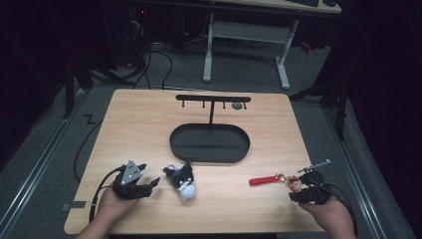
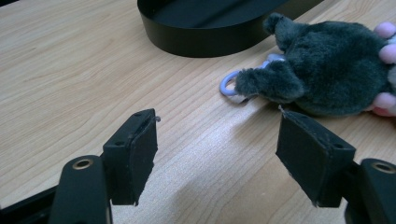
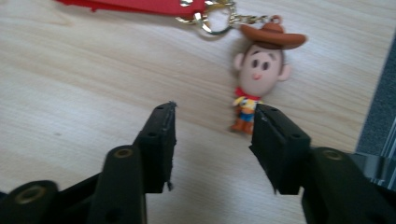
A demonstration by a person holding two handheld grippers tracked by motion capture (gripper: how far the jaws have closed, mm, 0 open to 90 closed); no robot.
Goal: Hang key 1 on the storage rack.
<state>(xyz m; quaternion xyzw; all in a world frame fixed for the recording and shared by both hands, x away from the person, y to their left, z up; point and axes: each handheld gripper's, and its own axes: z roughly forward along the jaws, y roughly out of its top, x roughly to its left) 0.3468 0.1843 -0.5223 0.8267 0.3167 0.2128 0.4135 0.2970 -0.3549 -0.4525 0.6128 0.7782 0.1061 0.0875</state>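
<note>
The left gripper point(image 1: 149, 185) rests low on the near left part of the wooden table point(image 1: 134, 129), held in the person's left hand point(image 1: 112, 203). Its jaws stand spread, with bare wood between the pads and nothing pinched. Just to its right lies a dark plush toy point(image 1: 181, 180) with a white patch at its near end. In the left gripper view the plush toy point(image 2: 322, 70) sits just beyond the right-hand jaw, and a pale blue ring point(image 2: 229, 84) lies on the wood at the toy's end nearest the gripper.

Behind the toy, at the table's middle, stands a black oval tray point(image 1: 209, 143). A thin black post rises from the tray's far edge and carries a hook bar point(image 1: 213, 99) with small pegs below it.

Right of the tray, a red strap point(image 1: 263, 179) lies flat, joined by a gold ring point(image 1: 281, 177) to a cowboy figure point(image 1: 295, 183).

The right gripper point(image 1: 304, 191), held in the right hand point(image 1: 328, 215), sits at the near right edge of the table. In the right gripper view its jaws are partly spread and pinch nothing. The cowboy figure point(image 3: 259, 77) lies face up just ahead of them, its boots close beside the right-hand jaw's tip.
</note>
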